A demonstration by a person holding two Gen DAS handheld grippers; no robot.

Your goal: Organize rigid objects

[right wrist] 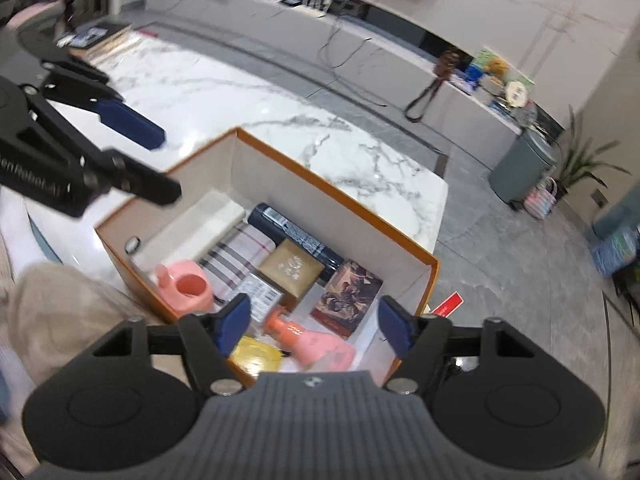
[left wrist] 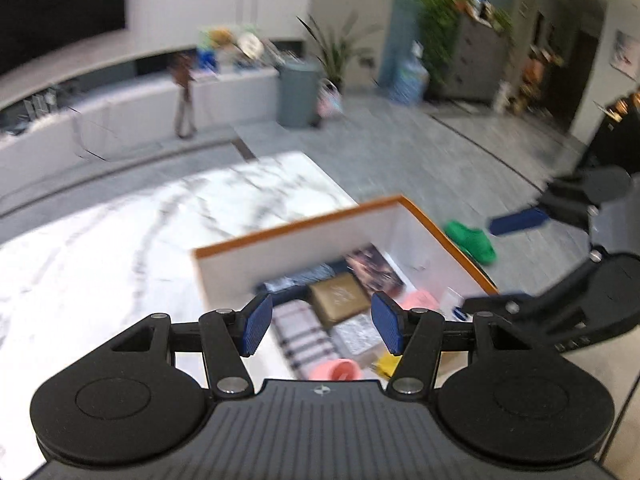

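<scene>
Box [right wrist: 340, 208] on the marble table [right wrist: 240, 92] looks packed w/ stuff: pink cup [right wrist: 188, 286], gold box [right wrist: 292, 266], pink bottle [right wrist: 316, 342], dark tube [right wrist: 296, 234]. Left gripper [left wrist: 322, 324] & right gripper [right wrist: 314, 326] both spread wide, nothing held, hanging above the box. Table looks bare nearby — prob near done.

Legible text: partial white lettering "enRobotAI" on left gripper [right wrist: 132, 160] arm, first chars cut off. Box labels, dark tube [right wrist: 296, 236] print: too blurred to read.
</scene>
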